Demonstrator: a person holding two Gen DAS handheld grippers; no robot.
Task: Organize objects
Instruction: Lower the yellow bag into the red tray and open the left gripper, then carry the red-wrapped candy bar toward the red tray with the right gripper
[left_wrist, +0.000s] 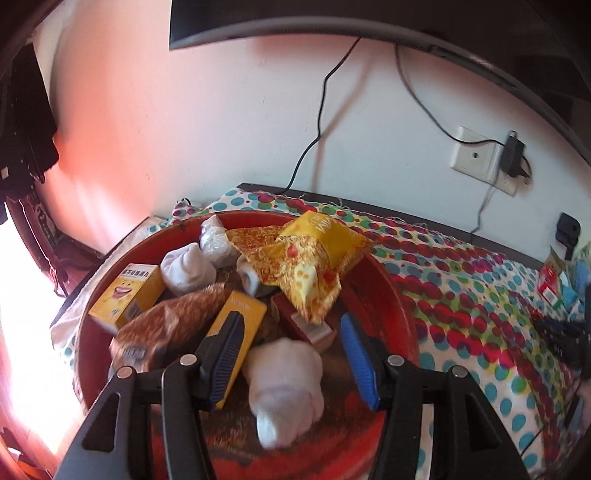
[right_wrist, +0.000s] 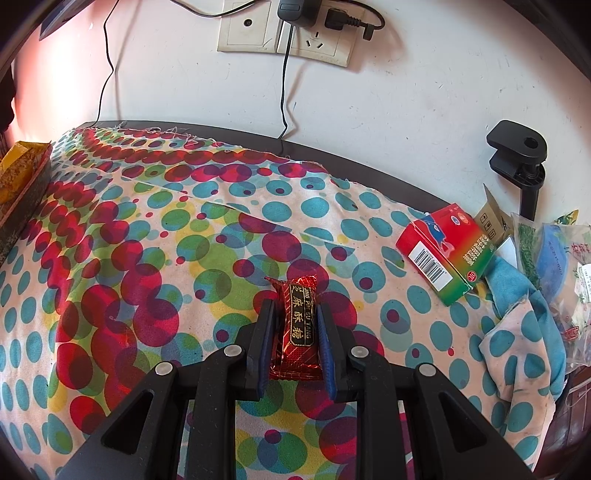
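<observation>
Low in the left wrist view, the left gripper (left_wrist: 291, 354) hangs over a round red tray (left_wrist: 391, 295) with its jaws spread apart and gripping nothing. A rolled white sock (left_wrist: 286, 384) lies on the tray floor in the gap between the fingers, and neither pad touches it. Further up the frame the tray holds two more white sock rolls (left_wrist: 188, 271), a yellow box with a smiling face (left_wrist: 127, 299), a second yellow box (left_wrist: 240, 317) behind the left finger, a brown packet (left_wrist: 166, 328) and a yellow snack bag (left_wrist: 314, 258) lying on top of the pile. The tray sits on a spotted cloth (left_wrist: 480, 295) against a white wall.

At the bottom centre of the right wrist view, the right gripper (right_wrist: 294, 325) is clamped on a red wrapped candy (right_wrist: 299, 325), which lies lengthwise between the pads on the spotted cloth. At the right of that frame a red and green box (right_wrist: 447, 251) rests on the cloth, well apart from the candy, beside some bags (right_wrist: 546, 251). Wall sockets (right_wrist: 284, 33) fill the top centre.
</observation>
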